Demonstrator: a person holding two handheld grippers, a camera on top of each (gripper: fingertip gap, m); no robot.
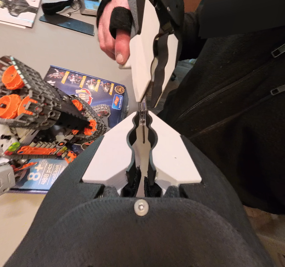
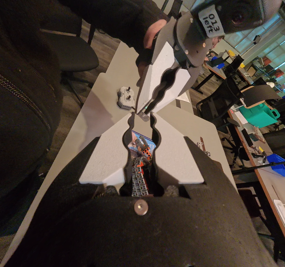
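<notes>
One grey table [image 1: 61,47] fills the upper left of the left wrist view. Lower left, a blue box [image 1: 95,87] carries a black-and-orange tracked toy [image 1: 46,105]. Mid-frame, the left gripper [image 1: 142,114] pinches a small clear piece [image 1: 142,117] with its very tips. The right gripper [image 2: 142,114], fingers apart, sits around the piece's other end.
</notes>
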